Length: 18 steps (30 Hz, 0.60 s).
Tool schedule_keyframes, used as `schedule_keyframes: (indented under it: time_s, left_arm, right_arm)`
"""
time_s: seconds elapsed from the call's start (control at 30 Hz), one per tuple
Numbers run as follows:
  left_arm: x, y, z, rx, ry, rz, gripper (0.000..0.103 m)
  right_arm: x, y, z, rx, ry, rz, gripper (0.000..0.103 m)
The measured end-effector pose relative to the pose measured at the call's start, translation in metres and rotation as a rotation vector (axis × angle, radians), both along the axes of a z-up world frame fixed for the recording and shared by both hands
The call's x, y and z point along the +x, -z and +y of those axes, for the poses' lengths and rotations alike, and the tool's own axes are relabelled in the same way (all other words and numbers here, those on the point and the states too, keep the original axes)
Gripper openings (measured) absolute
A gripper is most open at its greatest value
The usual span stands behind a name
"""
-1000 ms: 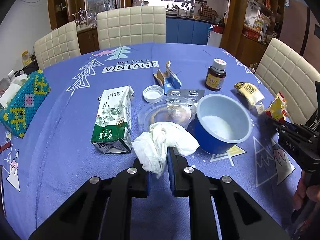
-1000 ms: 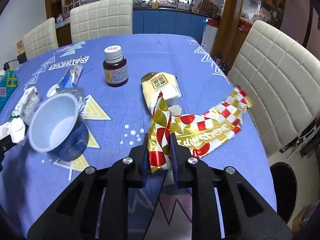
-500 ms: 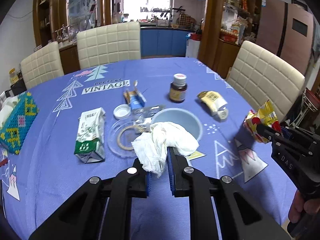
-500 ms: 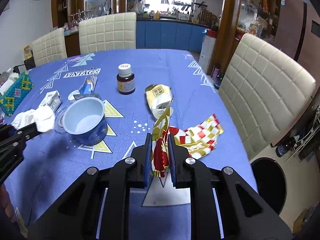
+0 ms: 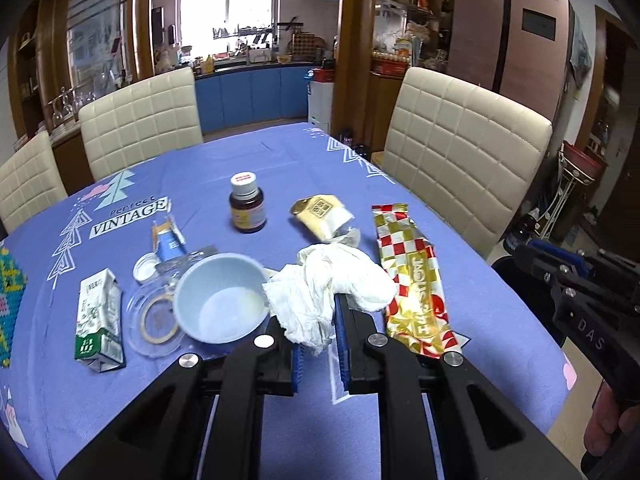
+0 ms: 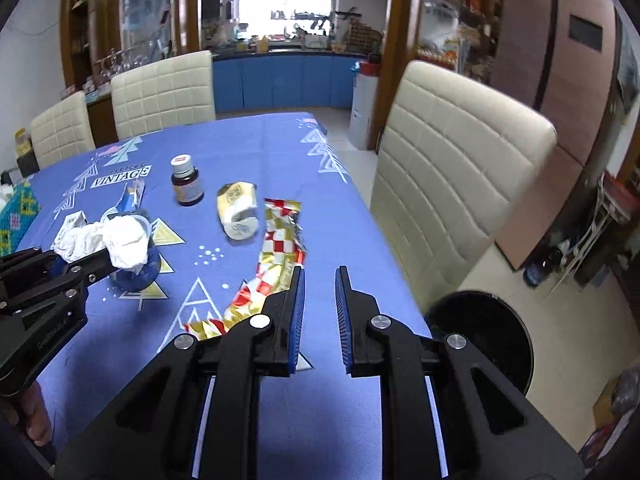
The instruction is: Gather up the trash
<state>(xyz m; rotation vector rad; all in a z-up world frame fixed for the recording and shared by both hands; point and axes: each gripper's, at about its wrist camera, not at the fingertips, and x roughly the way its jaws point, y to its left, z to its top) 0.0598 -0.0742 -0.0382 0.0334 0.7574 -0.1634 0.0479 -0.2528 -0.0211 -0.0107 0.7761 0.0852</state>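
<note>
The left tongs [image 5: 318, 320] pinch a crumpled white tissue [image 5: 332, 284] and hold it clear above the counter [image 5: 280, 160], over the rim of a blue bowl [image 5: 220, 300]. Most of the wad bulges out above the blue pads.

The right tongs [image 6: 320, 280] are drawn nearly together with only a narrow slit between them, and nothing sits in it. They hang past the counter's right edge, above the floor, near a black bin [image 6: 488, 328].

The red-and-gold wrapper [image 5: 412, 280] lies flat and lengthwise on the counter close to its right edge. It is just beside the tissue as the left wrist view shows it and apart from the right tongs. In the right wrist view its near end runs behind the left finger [image 6: 296, 292], outside the slit.

Farther toward the counter's middle stand a brown bottle [image 5: 246, 208] and a yellow packet [image 5: 322, 216]. A green-and-white carton [image 5: 98, 316] lies near the left edge.
</note>
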Motion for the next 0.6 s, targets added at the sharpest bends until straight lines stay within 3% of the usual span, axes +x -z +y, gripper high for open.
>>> schedule_keyframes:
  time_s: [0.13,0.17,0.27,0.33,0.6]
  left_arm:
    - [0.003,0.001,-0.001,0.028,-0.011,-0.011,0.013]
    - [0.003,0.002,0.0,0.033,-0.019,-0.01,0.013]
    - [0.005,0.006,0.007,0.047,-0.044,0.0,0.013]
    - [0.007,0.009,0.015,0.052,-0.064,0.01,0.013]
    - [0.019,0.025,0.031,0.049,-0.106,0.049,0.013]
  right_arm:
    - [0.012,0.014,-0.01,0.144,0.008,0.073,0.021]
    - [0.015,0.017,-0.009,0.151,0.011,0.077,0.029]
    - [0.019,0.022,0.002,0.143,0.007,0.046,0.1]
    - [0.023,0.024,0.013,0.11,-0.015,0.032,0.099]
    - [0.053,0.07,0.043,0.074,-0.094,0.164,0.099]
